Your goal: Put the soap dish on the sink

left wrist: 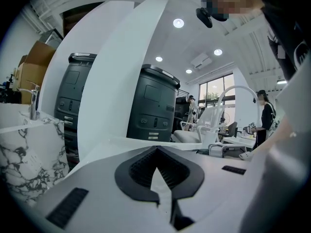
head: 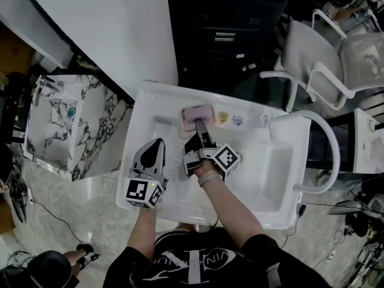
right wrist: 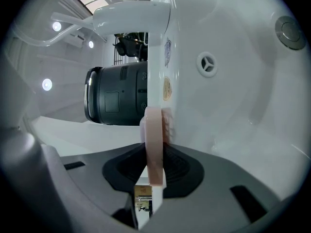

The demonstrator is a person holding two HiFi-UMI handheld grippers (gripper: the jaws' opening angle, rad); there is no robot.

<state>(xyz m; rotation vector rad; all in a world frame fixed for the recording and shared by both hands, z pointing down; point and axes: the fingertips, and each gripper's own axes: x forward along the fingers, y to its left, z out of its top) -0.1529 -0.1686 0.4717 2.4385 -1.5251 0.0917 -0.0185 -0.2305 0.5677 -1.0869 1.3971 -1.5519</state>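
The right hand-held gripper (head: 199, 126) pinches the pink soap dish (head: 197, 114) by its edge at the 12 o'clock rim of the white sink (head: 282, 179). This looks like the placing step. The dish must sit flat on the rim before the jaws let go. The left hand-held gripper (head: 156, 145), at 8 o'clock, is pressed together and empty.

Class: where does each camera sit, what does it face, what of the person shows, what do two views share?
Head view: on the head, steeply down onto the sink; both forearms, left tool, right tool.
Left tool view: on that tool, toward a black cabinet; shut jaws, a dark shirt.
Right tool view: on that tool, toward the sink wall; jaws gripping the soap dish.
Shared: head and right tool views show the soap dish.
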